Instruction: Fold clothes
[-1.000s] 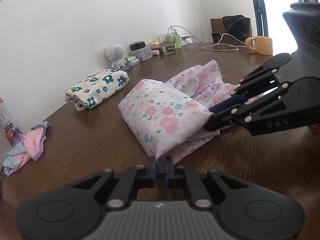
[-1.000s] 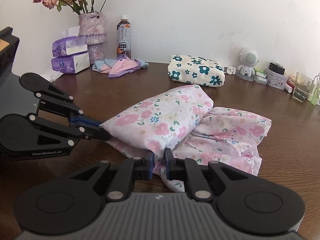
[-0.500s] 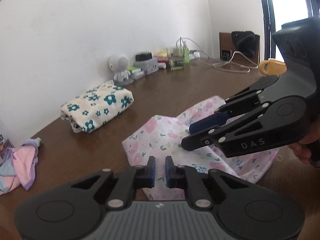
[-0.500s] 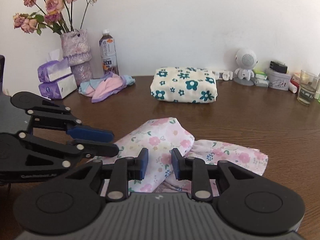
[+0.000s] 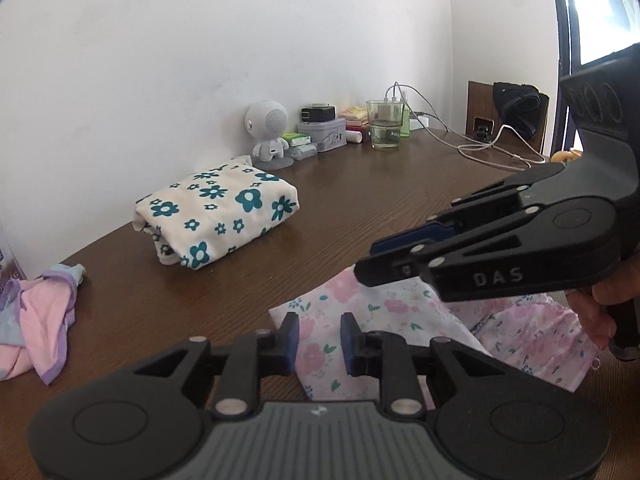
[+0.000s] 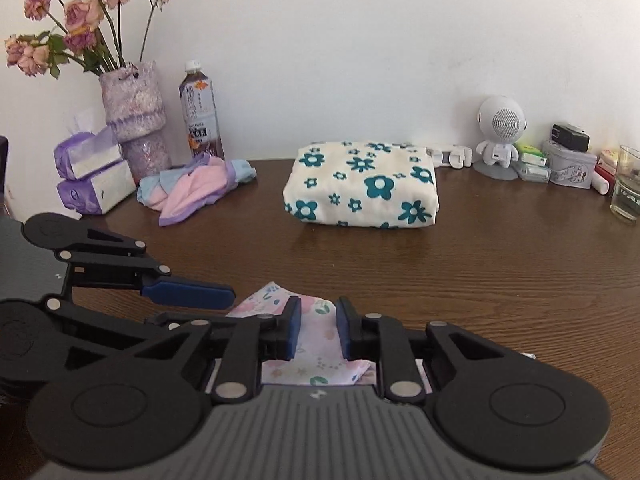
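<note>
- dark wood table (image 6: 500,280) fills lower frame
- pink floral cloth (image 5: 384,320) bottom centre
- folded teal-flower bundle (image 6: 362,184) mid-frame
- pink-blue rag (image 6: 192,188) left
- vase (image 6: 134,120), bottle (image 6: 200,116), tissue packs (image 6: 92,176) upper left
- glass (image 6: 626,184) right edge

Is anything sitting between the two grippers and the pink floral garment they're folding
Nothing visible. The pink floral garment lies right under both: the left gripper is opening over it, the right gripper closing, no pad pressing cloth. The folded blue-flowered cloth sits farther back.

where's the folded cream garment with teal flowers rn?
Folded cream garment lies mid-table near the wall in the right wrist view, between the crumpled pink cloth and the white robot figurine.
</note>
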`<act>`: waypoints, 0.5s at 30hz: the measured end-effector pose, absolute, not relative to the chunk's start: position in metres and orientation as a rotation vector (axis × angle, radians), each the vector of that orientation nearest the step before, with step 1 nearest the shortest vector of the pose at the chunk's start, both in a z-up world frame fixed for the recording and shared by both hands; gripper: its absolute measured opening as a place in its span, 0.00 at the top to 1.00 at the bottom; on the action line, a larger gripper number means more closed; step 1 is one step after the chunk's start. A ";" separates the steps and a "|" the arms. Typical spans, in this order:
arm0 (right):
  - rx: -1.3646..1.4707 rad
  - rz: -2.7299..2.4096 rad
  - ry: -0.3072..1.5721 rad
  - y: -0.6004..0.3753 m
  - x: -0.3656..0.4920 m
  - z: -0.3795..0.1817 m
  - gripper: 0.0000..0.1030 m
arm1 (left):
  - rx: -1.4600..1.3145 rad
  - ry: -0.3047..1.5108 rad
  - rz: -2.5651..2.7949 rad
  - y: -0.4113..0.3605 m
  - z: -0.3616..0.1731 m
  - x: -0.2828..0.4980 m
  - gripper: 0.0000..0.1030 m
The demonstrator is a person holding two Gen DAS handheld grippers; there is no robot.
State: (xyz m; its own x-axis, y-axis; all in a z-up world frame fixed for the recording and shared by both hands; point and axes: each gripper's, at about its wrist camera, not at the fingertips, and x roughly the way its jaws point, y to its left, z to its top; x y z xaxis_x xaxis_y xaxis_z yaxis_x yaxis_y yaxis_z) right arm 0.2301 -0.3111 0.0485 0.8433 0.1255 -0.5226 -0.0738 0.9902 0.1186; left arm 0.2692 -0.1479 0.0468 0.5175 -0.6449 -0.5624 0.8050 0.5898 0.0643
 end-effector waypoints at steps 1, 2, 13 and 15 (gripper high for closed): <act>0.112 0.107 0.540 -0.313 0.225 0.052 0.82 | 0.322 0.523 -0.892 -0.144 0.049 0.268 0.66; 0.129 0.112 0.524 -0.316 0.219 0.056 0.82 | 0.305 0.526 -0.902 -0.139 0.051 0.266 0.61; 0.155 0.218 0.572 -0.300 0.126 0.039 0.77 | 0.230 0.567 -0.964 -0.101 0.050 0.220 0.47; 0.106 0.207 0.566 -0.289 0.113 0.038 0.68 | 0.243 0.567 -0.975 -0.097 0.049 0.212 0.47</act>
